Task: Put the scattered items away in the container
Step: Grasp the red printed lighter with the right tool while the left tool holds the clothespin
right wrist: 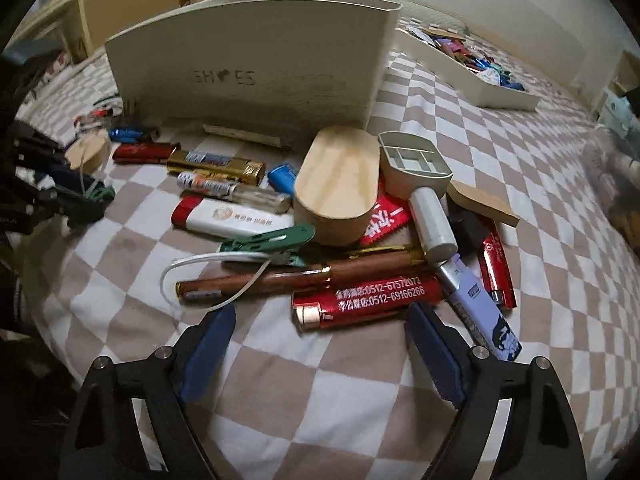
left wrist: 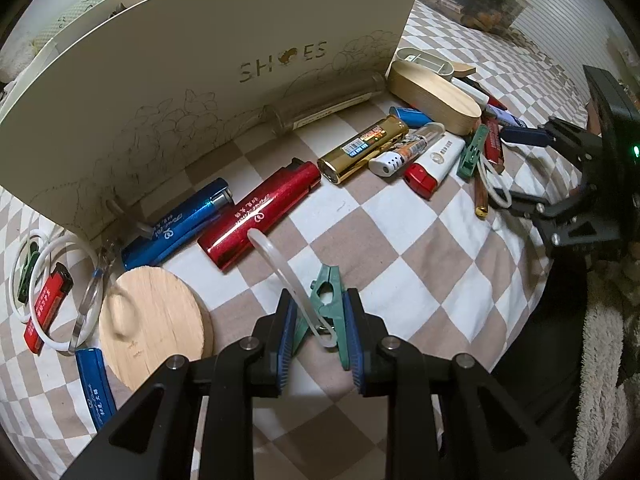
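A: The left gripper (left wrist: 320, 336) is clamped on the green clip (left wrist: 326, 304), low centre of its view, with the white loop (left wrist: 280, 272) dangling.

B: That loop may snag the box (left wrist: 200, 92) wall, upper left.

A: The right gripper (right wrist: 320, 344) hangs with jaws apart, nothing between them, just below the red lighter (right wrist: 368, 300).

B: The pen (right wrist: 296, 278) lies against it; closing could catch both.
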`<state>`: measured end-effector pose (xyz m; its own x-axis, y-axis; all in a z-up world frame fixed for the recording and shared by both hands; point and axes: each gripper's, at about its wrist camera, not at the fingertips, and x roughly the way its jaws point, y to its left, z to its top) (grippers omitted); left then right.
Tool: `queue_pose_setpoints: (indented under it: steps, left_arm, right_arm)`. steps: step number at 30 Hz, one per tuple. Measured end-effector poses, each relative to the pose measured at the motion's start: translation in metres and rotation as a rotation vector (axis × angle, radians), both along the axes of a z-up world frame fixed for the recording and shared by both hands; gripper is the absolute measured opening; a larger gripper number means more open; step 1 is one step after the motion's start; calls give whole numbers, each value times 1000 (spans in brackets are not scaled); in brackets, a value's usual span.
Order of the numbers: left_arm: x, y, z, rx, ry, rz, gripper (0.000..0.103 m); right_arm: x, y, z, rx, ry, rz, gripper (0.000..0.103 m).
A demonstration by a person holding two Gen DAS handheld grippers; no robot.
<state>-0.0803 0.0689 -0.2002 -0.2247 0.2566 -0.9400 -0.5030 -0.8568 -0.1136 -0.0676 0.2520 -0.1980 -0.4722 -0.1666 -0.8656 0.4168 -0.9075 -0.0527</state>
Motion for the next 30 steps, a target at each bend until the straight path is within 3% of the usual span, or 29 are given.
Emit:
queue_pose_setpoints:
  steps: [7, 16, 19, 30]
  left_arm:
    - [0, 0, 0, 1, -2, 0, 24]
    - [1, -1, 0, 5, -1, 1, 24]
    - [2, -2, 0, 4, 2, 0, 24]
    - [10, -5, 1, 15, -12, 8, 24]
  right_arm:
    - [-18, 23, -2, -28, -25, 9, 87]
    - [-37, 18, -5, 26, -63, 151, 87]
    - [-38, 20, -7, 20, -87, 134, 83]
    - [-13, 25, -4, -20, -92, -7, 83]
